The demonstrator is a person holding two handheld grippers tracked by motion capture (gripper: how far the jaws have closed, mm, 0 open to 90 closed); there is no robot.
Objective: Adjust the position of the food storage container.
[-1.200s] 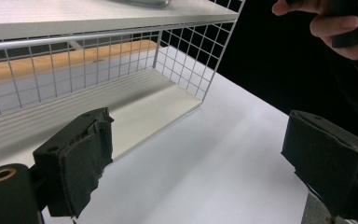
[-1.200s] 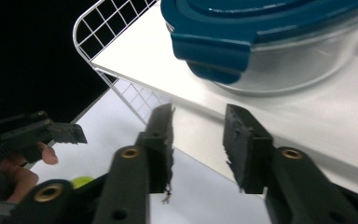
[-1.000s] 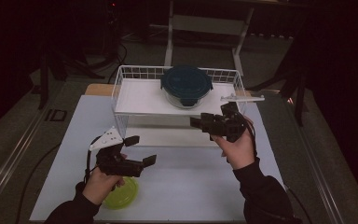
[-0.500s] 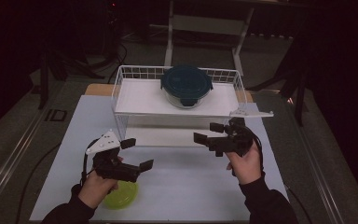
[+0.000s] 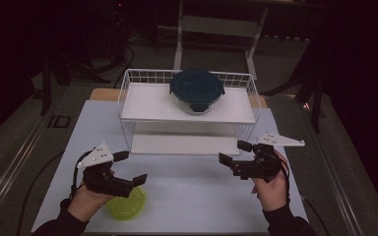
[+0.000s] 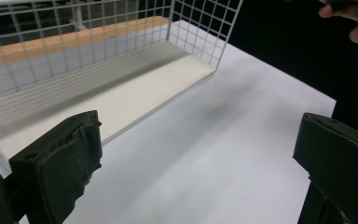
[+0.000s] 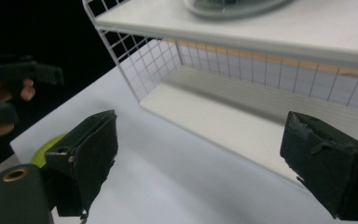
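Observation:
A round glass container with a dark teal lid stands on the upper shelf of a white wire rack; its base shows in the right gripper view. My left gripper hovers over the table's near left, open and empty, just above a yellow-green dish. My right gripper hangs in front of the rack's right end. Its jaws have just been opening and stand wide with nothing between them. Both grippers point toward the rack's lower shelf.
A white mat covers the table between the two hands and the rack. The table's edges drop to a dark floor on both sides. The left hand with its gripper shows beyond the green dish in the right gripper view.
My right gripper has come down and back from the rack's upper shelf toward the near right, its jaws spreading wider. The left gripper has drifted slightly left and nearer.

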